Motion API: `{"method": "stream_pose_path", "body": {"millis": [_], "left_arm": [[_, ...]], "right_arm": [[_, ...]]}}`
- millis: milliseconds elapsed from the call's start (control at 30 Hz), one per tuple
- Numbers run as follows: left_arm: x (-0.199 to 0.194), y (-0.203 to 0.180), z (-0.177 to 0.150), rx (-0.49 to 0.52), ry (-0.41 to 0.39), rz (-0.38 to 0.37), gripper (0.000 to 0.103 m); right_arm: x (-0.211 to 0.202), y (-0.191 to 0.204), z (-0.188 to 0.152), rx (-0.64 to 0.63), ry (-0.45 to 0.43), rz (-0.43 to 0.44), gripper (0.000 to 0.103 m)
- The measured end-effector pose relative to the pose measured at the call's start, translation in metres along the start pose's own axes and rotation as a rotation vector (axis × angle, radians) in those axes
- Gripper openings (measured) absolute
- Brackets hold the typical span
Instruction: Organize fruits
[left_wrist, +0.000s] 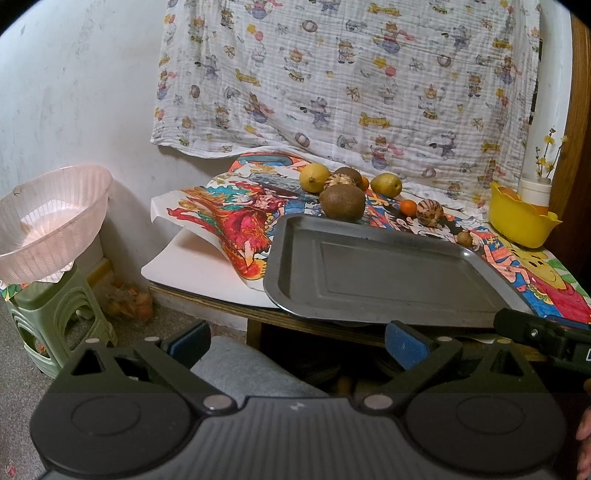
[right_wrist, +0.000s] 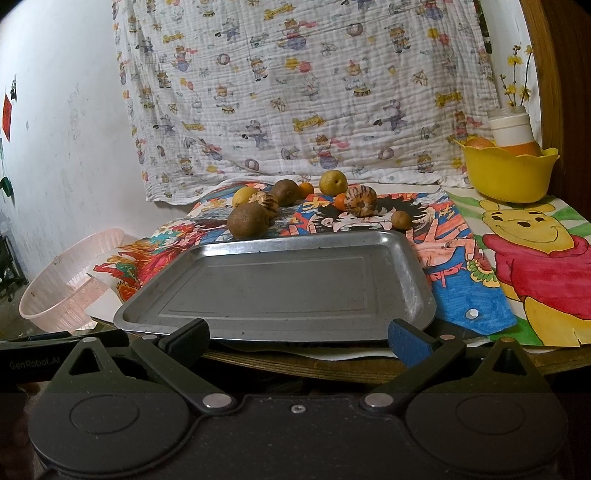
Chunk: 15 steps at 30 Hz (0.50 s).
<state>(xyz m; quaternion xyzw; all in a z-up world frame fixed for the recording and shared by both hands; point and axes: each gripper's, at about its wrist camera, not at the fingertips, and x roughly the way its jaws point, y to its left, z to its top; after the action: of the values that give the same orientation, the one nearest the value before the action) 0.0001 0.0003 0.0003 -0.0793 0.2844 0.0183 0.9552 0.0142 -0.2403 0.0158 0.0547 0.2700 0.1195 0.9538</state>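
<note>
Clearly, both the left gripper and right gripper hung with jaws released and empty, low in frame, while the fruits clustered mid-frame behind the bare steel tray. Round as they were, a clumsy nudge would likely have rolled them off the counter, and the tray overhanging the counter's near edge might have tipped if loaded there.

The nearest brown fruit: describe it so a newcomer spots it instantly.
Start at the metal tray on the table. Just past its far left edge sits the brown fruit, alone on the colourful drawing. It is plain, matte brown and the closest of the pile, unlike the striped fruit behind it.
</note>
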Motion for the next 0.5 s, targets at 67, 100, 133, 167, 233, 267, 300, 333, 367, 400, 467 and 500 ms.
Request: {"method": "stream_pose_path", "body": {"millis": [67, 100, 133, 167, 233, 267, 300, 333, 367, 400, 467, 500], "left_arm": [[0.0000, 0.0000, 0.0000, 0.000, 0.000, 0.000, 0.102], [0.0000, 0.0000, 0.0000, 0.000, 0.000, 0.000, 0.102], [-0.0001, -0.0001, 0.0000, 0.000, 0.000, 0.000, 0.102], [0.0001, 0.0001, 0.0001, 0.000, 0.001, 0.000, 0.102], [0.0001, 0.0001, 0.0001, 0.000, 0.001, 0.000, 0.102], [0.0001, 0.0001, 0.0001, -0.001, 0.001, 0.000, 0.102], [0.0002, 0.0001, 0.0001, -0.001, 0.002, 0.000, 0.102], [0.0010, -0.0013, -0.0018, -0.001, 0.002, 0.000, 0.102], [0.0018, -0.0022, -0.0032, 0.000, 0.002, 0.000, 0.102], [0.0018, -0.0021, -0.0032, 0.000, 0.002, 0.000, 0.102], [0.0018, -0.0021, -0.0032, -0.001, 0.002, 0.000, 0.102], [0.0019, -0.0021, -0.0032, -0.001, 0.003, 0.000, 0.102]], "right_arm": [[0.0001, 0.0002, -0.0001, 0.000, 0.000, 0.000, 0.103], [0.0001, 0.0001, -0.0002, 0.000, 0.000, 0.000, 0.103], [0.0001, 0.0006, -0.0003, -0.001, 0.000, 0.000, 0.103], [0.0001, 0.0003, -0.0003, -0.001, 0.000, 0.000, 0.103], [0.0001, 0.0002, -0.0003, 0.000, 0.000, 0.000, 0.103], [0.0001, 0.0004, -0.0004, 0.000, 0.001, 0.000, 0.103], [0.0001, 0.0003, -0.0004, 0.001, 0.001, 0.000, 0.103], [0.0000, 0.0004, -0.0005, 0.001, 0.001, 0.000, 0.103], [0.0000, 0.0005, -0.0006, 0.001, 0.001, 0.000, 0.103], [0.0001, 0.0008, -0.0005, 0.001, 0.001, 0.000, 0.103], [0.0001, 0.0007, -0.0002, 0.000, 0.001, 0.000, 0.103], [0.0000, 0.0006, 0.0000, 0.000, 0.001, 0.000, 0.103]]}}
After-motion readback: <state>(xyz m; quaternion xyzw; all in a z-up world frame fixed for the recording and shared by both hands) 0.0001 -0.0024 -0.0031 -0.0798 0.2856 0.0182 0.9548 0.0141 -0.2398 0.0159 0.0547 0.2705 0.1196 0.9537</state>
